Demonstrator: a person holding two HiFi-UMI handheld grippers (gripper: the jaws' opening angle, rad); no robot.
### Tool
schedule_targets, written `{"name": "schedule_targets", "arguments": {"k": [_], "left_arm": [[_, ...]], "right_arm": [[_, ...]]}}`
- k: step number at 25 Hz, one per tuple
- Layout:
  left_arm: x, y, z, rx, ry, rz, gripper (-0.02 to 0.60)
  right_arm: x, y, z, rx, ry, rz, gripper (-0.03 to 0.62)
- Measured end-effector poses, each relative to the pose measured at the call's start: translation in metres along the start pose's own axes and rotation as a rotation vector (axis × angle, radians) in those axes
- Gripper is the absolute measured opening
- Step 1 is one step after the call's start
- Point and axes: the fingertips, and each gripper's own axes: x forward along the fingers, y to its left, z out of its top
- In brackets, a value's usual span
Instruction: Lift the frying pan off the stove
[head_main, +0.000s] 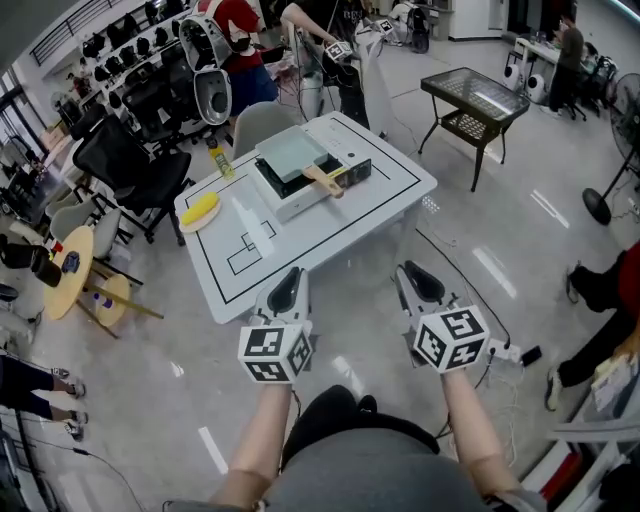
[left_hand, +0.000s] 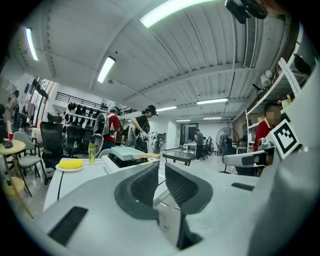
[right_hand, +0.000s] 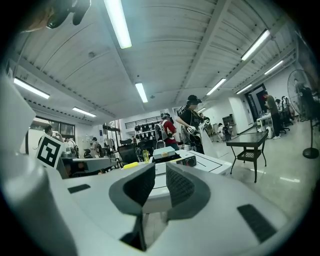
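Lower centre: left hand-held gripper (head_main: 290, 280) and right hand-held gripper (head_main: 415, 280) hovering, jaws slightly apart, empty; pan (head_main: 290, 152) sitting on stove (head_main: 300, 200).

The frying pan (head_main: 290, 153), square and pale green with a wooden handle (head_main: 326, 181), sits flat on the white, black-topped stove (head_main: 300, 204), mid-table (head_main: 395, 190)

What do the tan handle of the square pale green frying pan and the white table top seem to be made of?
Tan handle: probably wood, matte, by its warm light-brown colour. White table top: perhaps laminate or painted board, smooth, slightly glossy; it shows soft reflections.
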Motion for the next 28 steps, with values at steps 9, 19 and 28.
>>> {"name": "schedule_targets", "arguments": {"k": [9,19,28], "left_arm": [[0.019,0.017,-0.007,-0.018,0.031,0.003,0.095],[0.096,0.069,-0.005,-0.029,0.029,0.013,0.130],[0.177,0.115,0.008,-0.060,0.024,0.009,0.141]], "right_arm": [[0.028,-0.006,-0.008,0.040,0.047,0.030,0.142],[0.108,-0.048,0.002,0.048,0.057,0.013,0.158],[0.183,-0.085,0.019,0.079,0.060,0.002,0.156]]}}
